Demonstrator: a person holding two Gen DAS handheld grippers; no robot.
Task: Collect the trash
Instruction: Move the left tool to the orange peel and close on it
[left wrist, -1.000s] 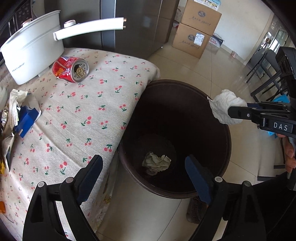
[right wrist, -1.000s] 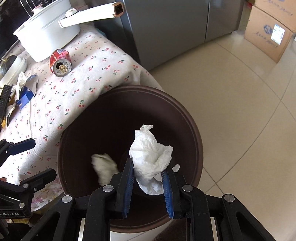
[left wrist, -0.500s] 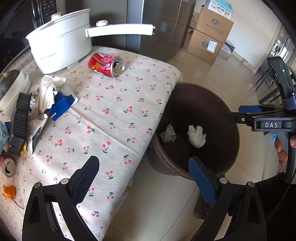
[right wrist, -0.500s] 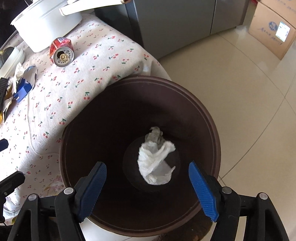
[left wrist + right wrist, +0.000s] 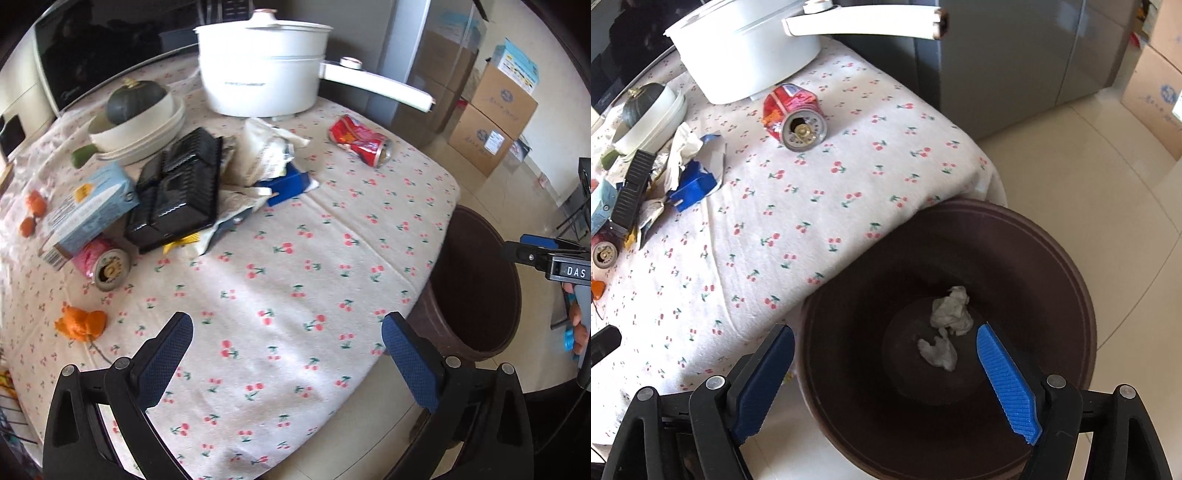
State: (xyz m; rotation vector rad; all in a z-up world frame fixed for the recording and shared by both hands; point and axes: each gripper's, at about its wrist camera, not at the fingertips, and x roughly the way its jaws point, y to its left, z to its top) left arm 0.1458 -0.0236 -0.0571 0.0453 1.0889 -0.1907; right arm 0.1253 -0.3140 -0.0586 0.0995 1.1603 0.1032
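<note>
A dark brown bin (image 5: 1071, 280) stands on the floor against the table's edge, with two crumpled white tissues (image 5: 951, 312) at its bottom. My right gripper (image 5: 886, 336) hangs over the bin's near rim, its jaws opening with nothing between them. My left gripper (image 5: 286, 326) hovers over the cherry-print tablecloth (image 5: 295, 258), jaws still opening and empty. On the table lie a crushed red can (image 5: 360, 142), torn wrappers with a blue carton piece (image 5: 284, 181), a black plastic tray (image 5: 181, 192), a pink can (image 5: 101, 260) and orange peel (image 5: 79, 323). The bin (image 5: 476, 291) and the right gripper (image 5: 532, 247) also show at the right of the left wrist view.
A white pot (image 5: 262, 66) with a long handle stands at the table's back. A bowl holding a dark green squash (image 5: 135, 101) and a light blue box (image 5: 86, 210) sit at the left. Cardboard boxes (image 5: 495, 122) are stacked on the tiled floor beyond.
My right gripper opened and let go of the white tissue, which fell into the bin. My left gripper swung from above the bin to over the table and opened wider.
</note>
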